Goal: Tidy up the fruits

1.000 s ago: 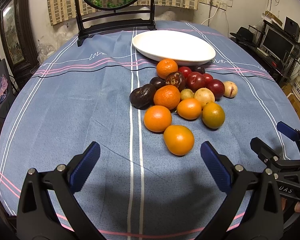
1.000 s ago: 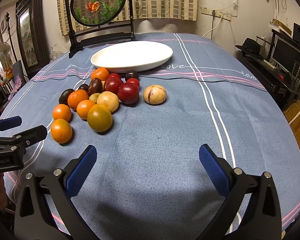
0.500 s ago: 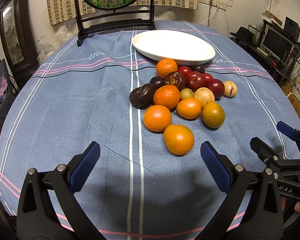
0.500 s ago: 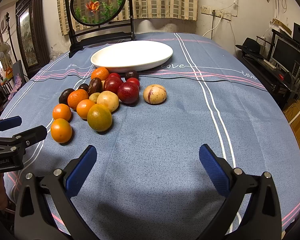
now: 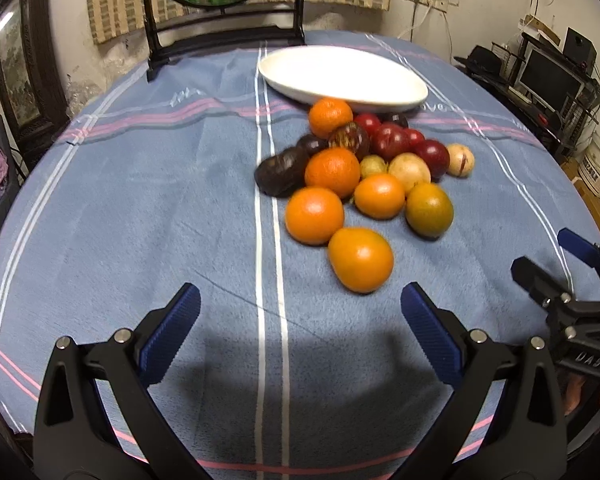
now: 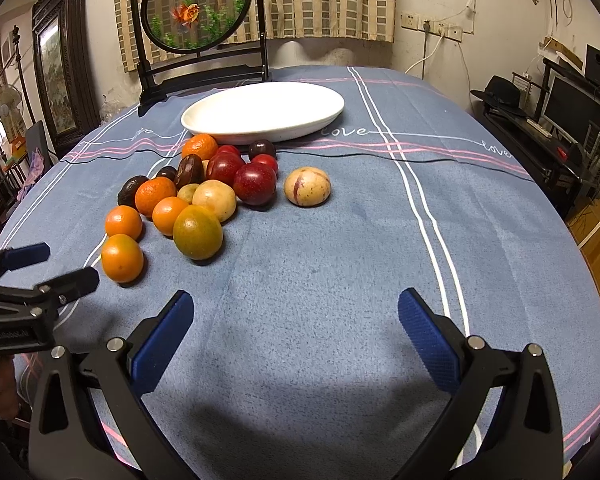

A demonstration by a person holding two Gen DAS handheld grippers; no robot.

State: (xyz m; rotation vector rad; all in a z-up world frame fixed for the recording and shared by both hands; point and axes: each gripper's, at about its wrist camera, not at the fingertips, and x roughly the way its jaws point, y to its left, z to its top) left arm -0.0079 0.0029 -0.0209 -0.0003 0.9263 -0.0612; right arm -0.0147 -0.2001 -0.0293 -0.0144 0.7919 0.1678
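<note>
A heap of fruit lies mid-table: several oranges, red plums, dark passion fruits and pale yellow ones. The nearest orange (image 5: 360, 259) sits just beyond my left gripper (image 5: 300, 322), which is open and empty above the cloth. A greenish orange (image 6: 198, 232) and a pale striped fruit (image 6: 307, 186) lie at the heap's right side. An empty white oval plate (image 5: 342, 74) stands behind the heap; it also shows in the right wrist view (image 6: 262, 112). My right gripper (image 6: 294, 330) is open and empty, to the right of the heap.
A blue striped tablecloth (image 6: 380, 240) covers the round table. A black-framed round goldfish screen (image 6: 198, 4) stands at the far edge. A desk with a monitor (image 6: 576, 108) is to the right, a framed picture (image 6: 58, 76) to the left.
My left gripper has moved forward a little toward the heap, so the fruit looks nearer. The right gripper has tilted up slightly. Both stay open.
</note>
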